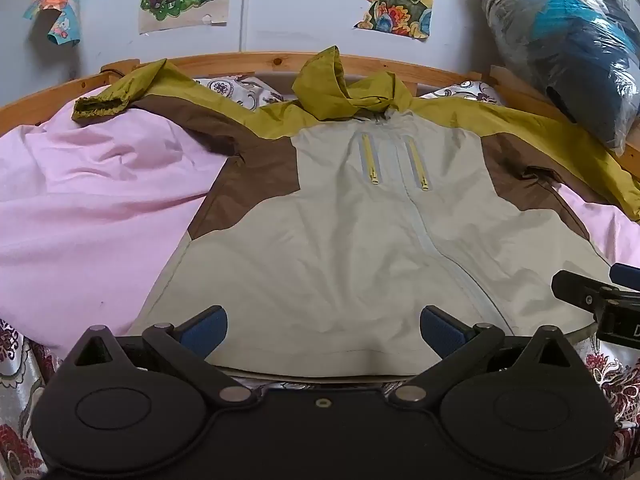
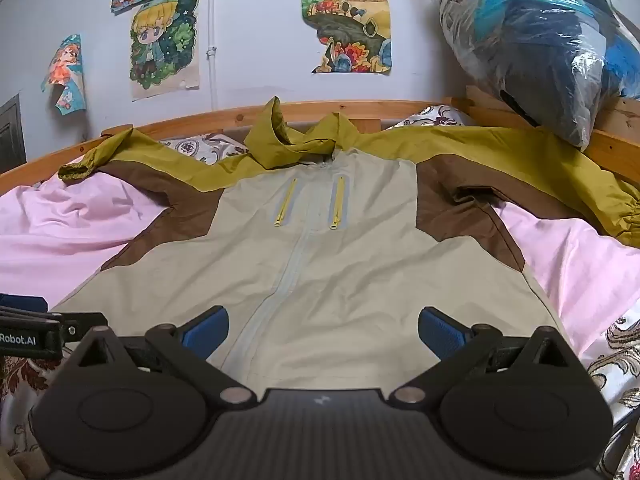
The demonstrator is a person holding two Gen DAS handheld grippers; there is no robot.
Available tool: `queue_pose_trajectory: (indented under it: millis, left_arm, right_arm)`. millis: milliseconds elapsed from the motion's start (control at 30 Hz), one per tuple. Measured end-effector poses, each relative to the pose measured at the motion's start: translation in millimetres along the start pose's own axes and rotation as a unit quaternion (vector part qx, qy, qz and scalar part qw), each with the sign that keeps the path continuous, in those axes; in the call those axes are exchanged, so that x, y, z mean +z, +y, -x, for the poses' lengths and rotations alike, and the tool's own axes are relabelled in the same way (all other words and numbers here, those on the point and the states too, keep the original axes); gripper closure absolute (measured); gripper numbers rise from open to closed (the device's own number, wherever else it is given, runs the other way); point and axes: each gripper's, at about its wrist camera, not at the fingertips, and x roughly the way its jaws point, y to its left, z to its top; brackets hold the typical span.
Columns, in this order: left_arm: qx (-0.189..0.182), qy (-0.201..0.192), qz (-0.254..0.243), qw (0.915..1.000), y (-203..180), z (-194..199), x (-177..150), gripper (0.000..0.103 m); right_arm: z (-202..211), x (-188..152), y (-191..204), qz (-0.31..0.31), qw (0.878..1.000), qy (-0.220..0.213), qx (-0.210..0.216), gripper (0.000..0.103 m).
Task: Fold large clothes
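Note:
A hooded jacket (image 1: 352,240) (image 2: 320,264) lies spread face up on the bed, beige body, brown sides, olive sleeves and hood, zip closed. Its sleeves stretch out to both sides. My left gripper (image 1: 324,330) hovers open over the left half of the hem, blue pads wide apart, nothing between them. My right gripper (image 2: 324,332) is open too, above the hem just right of the zip. In the left wrist view, the right gripper (image 1: 592,298) shows at the right edge; the left gripper (image 2: 44,326) shows at the left edge of the right wrist view.
A pink sheet (image 1: 80,208) (image 2: 580,264) lies under the jacket on a floral bedspread (image 2: 616,360). A wooden bed rail (image 1: 248,62) runs behind the hood. A plastic-wrapped bundle (image 1: 560,48) (image 2: 532,40) rests on the rail at the back right. Posters hang on the wall.

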Motion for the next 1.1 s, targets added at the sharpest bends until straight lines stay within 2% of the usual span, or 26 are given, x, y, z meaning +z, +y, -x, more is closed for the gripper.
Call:
queue_pose_trajectory:
  millis: [1100]
  left_arm:
    - [0.002,0.001,-0.002,1.0,-0.1,-0.2,-0.2,0.001]
  right_arm:
    - [-2.1,-0.4,-1.4,-0.003,1.0,0.004,0.001,0.0]
